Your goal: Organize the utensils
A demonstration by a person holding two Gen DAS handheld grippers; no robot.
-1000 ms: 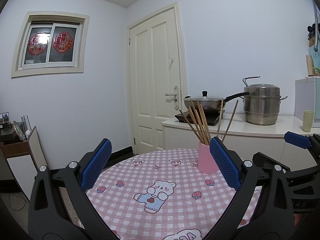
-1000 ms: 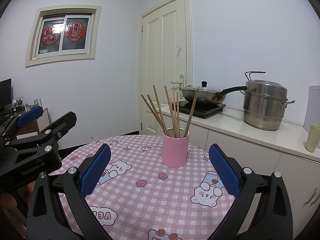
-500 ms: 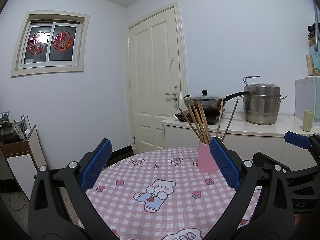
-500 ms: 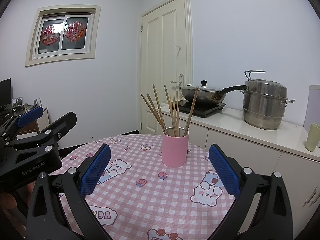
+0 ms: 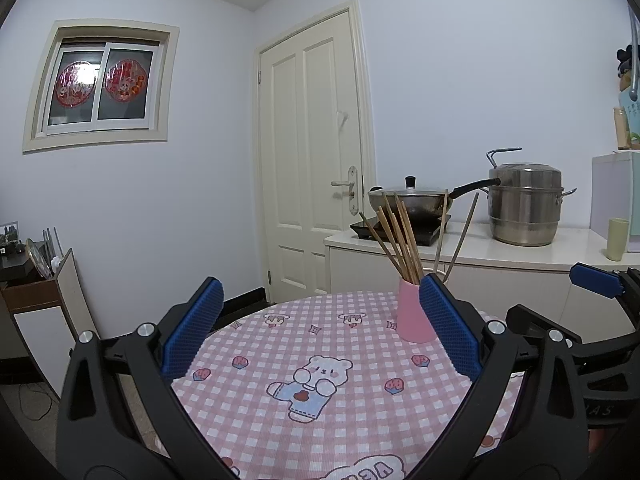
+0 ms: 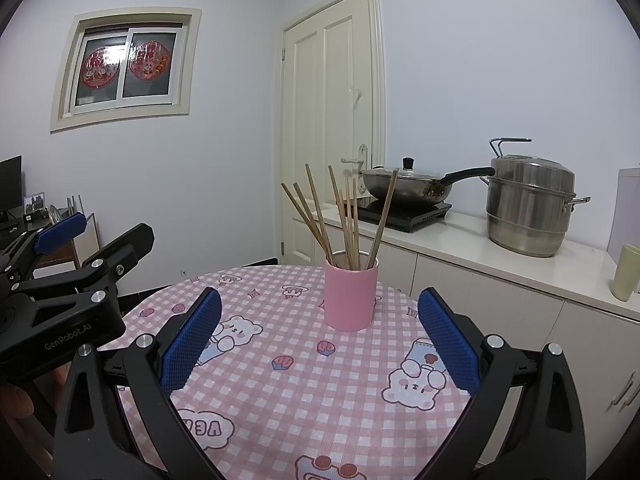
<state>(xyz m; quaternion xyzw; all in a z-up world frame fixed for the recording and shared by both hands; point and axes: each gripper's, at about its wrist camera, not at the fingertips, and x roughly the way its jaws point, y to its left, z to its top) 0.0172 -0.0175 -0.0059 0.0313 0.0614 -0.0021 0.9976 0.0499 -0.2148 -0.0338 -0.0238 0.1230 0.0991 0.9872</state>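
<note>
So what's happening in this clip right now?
A person holds two sets of tongs over a round table with a pink checked cloth. Both the left tongs and the right tongs are open and empty. The wooden chopsticks already stand in the pink cup on the table, and nothing is touching it. No loose utensils show on the cloth.

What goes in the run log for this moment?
left gripper: open, empty | right gripper: open, empty | wooden chopsticks: upright in pink cylindrical cup | round table with pink checked cloth: no loose utensils visible
</note>
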